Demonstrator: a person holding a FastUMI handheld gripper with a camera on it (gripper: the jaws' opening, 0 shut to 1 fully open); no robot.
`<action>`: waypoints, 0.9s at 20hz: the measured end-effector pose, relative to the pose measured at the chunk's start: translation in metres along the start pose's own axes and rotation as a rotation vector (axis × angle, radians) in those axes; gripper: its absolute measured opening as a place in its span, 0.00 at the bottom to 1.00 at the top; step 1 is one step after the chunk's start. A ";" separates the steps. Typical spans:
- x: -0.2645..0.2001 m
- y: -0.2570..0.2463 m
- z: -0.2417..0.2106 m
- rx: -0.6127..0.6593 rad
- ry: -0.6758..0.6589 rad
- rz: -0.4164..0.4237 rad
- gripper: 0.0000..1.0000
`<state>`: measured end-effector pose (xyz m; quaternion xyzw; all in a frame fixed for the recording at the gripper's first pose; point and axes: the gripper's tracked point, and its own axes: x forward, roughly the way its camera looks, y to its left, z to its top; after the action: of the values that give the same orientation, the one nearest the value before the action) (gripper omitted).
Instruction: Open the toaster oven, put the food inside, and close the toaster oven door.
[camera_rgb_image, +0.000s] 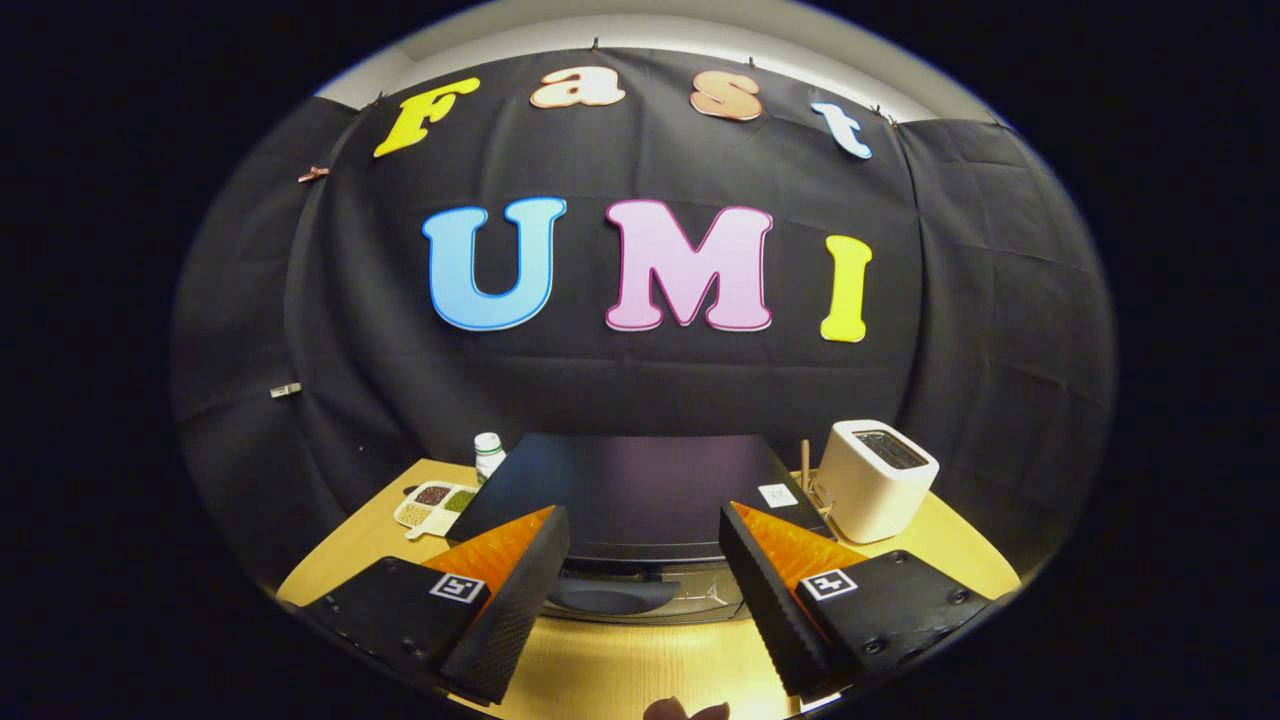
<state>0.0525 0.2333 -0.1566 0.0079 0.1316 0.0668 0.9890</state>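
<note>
1. A black cloth wall backs the wooden bench (930, 555).
2. A divided snack tray (432, 503) and white bottle (488, 455) sit left.
3. The black toaster oven (640, 500) stands beyond the hand-held gripper (645, 545), whose fingers are spread apart, empty.
4. A white toaster (875, 480) stands right.

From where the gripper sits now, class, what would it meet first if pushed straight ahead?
Most likely the black toaster oven: the open gripper points at its upper front, door handle between the fingers. Depth is unclear.
</note>
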 end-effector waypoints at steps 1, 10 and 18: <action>0.007 0.005 -0.010 -0.006 0.021 0.000 0.98; 0.044 0.017 -0.076 -0.001 0.185 -0.023 0.98; 0.030 0.022 -0.086 0.016 0.210 -0.029 0.99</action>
<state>0.0561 0.2590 -0.2472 0.0070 0.2350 0.0521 0.9706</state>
